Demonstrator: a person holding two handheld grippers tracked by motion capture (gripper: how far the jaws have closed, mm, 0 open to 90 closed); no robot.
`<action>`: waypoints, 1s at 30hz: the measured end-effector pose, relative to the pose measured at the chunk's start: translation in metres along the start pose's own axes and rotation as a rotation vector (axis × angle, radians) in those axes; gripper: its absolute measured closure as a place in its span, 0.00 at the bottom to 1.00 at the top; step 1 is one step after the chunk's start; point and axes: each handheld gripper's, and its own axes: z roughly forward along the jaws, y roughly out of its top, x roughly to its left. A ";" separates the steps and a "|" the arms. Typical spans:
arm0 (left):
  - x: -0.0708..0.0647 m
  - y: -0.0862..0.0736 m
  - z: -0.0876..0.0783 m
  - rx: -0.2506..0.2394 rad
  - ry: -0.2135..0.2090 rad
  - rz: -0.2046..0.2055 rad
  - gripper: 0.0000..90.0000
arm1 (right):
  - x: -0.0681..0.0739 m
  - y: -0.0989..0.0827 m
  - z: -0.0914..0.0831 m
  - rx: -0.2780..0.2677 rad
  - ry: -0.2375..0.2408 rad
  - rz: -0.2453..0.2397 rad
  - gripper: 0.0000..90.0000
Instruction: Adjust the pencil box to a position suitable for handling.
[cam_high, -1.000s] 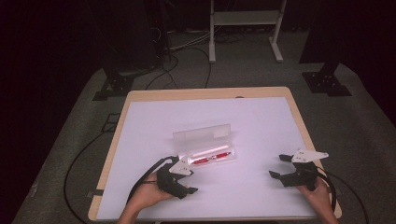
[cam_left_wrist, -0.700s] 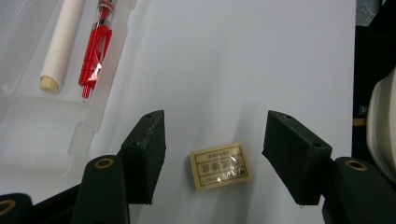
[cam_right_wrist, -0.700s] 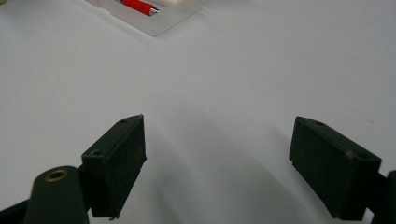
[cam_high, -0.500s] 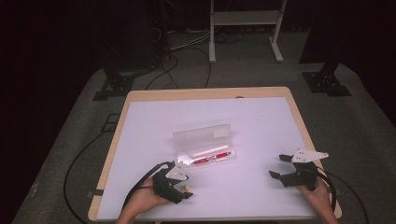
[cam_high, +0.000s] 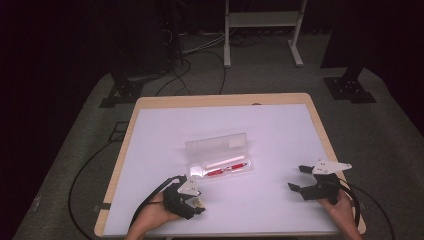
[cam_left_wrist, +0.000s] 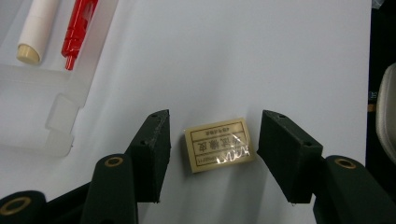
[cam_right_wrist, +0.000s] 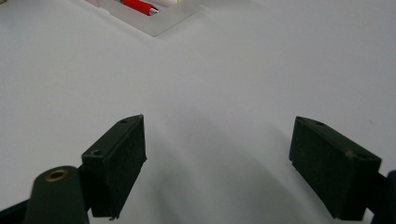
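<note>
Pulled back from the clear pencil case (cam_high: 220, 157) since a second ago, my left hand-held gripper (cam_high: 192, 197) now sits nearer my edge of the bench (cam_high: 280, 125), below and to the left of the case in the high view. Its jaws have just been closing a little, yet they are spread and press on nothing: in the left gripper view a small cream eraser (cam_left_wrist: 219, 144) in a shiny printed wrapper lies flat on the white bench top between the two black pads, with a gap of bare surface on either side. I see the eraser in the high view as a pale speck at the gripper's tips (cam_high: 198, 202), just short of the case's near-left corner.

The case lies open near the middle of the bench, its lid folded back on the far side. Inside its tray rest a white stick (cam_left_wrist: 33, 28) and a red pen (cam_left_wrist: 78, 25), side by side and both lying along the case's length.

My right hand-held gripper (cam_high: 302, 179) has held its place, well to the right of the case and near the bench's right edge. Its jaws stand wide apart over bare bench, with nothing between them; the case's corner and the red pen's tip show beyond them in the right gripper view.
</note>
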 end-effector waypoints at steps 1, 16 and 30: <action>0.000 0.000 0.001 -0.001 0.000 0.000 0.49 | 0.000 0.000 0.000 0.000 0.000 0.000 0.20; -0.002 -0.002 0.001 0.001 -0.007 0.018 0.64 | 0.000 0.000 0.000 -0.002 0.001 0.002 0.20; 0.000 0.006 -0.008 -0.035 0.000 0.032 0.64 | 0.000 0.000 0.000 -0.005 0.002 0.002 0.20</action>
